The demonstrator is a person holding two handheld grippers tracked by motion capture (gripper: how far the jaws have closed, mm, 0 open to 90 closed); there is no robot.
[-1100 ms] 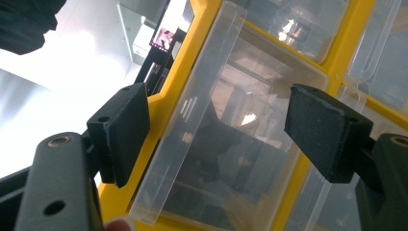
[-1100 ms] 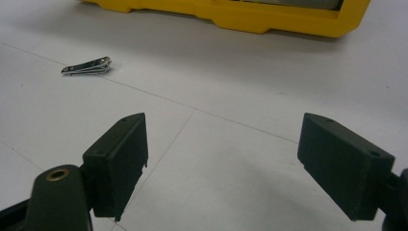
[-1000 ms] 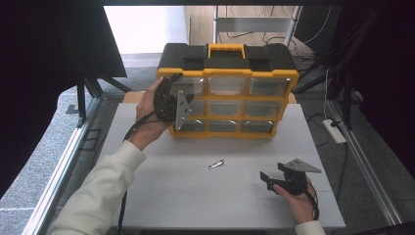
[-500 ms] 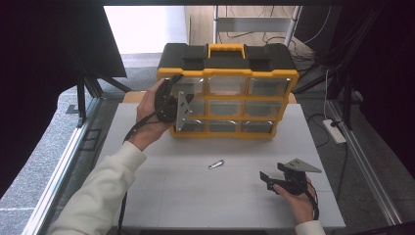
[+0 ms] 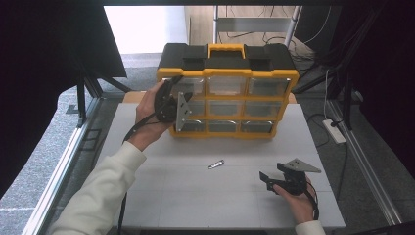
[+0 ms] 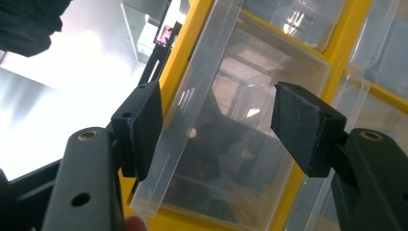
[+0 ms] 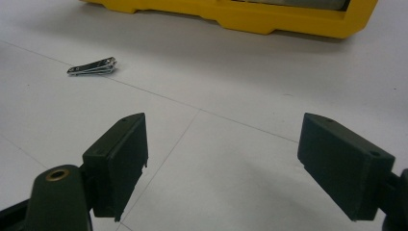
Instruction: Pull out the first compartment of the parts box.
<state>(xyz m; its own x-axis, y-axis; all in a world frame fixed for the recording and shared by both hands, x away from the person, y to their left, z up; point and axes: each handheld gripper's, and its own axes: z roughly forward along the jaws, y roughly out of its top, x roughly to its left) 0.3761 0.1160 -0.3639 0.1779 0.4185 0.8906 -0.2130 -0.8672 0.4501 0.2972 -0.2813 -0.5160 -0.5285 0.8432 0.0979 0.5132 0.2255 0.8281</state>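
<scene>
Jaws of the left gripper (image 6: 214, 130) stand partly apart around the clear pull lip of a transparent drawer (image 6: 240, 120) and have just been closing; in the left gripper view the pad at 9 o'clock lies against the lip's edge, while the pad at 3 o'clock stands off from the plastic with a gap between, so the drawer is bracketed but not pinched. In the high view this gripper (image 5: 172, 108) sits at the left column of the yellow organizer (image 5: 227, 73), at about 9 o'clock from the cabinet's middle, with the left hand (image 5: 149, 115) wrapped behind it and a white sleeve (image 5: 100, 191) running down toward 7 o'clock. The organizer stands upright at the 12 o'clock side of the white surface (image 5: 161, 196), with a black top, a yellow carry handle and three columns of clear drawers. The right gripper (image 5: 274, 178) rests low on the surface at about 5 o'clock from the organizer, held by the right hand (image 5: 296, 198); in the right gripper view its jaws stand wide apart with nothing between them. A small metal nail clipper (image 5: 216, 164) lies flat on the surface between the two grippers, at 10 o'clock from the right gripper and well apart from it, near the organizer's front edge but not touching it.
</scene>
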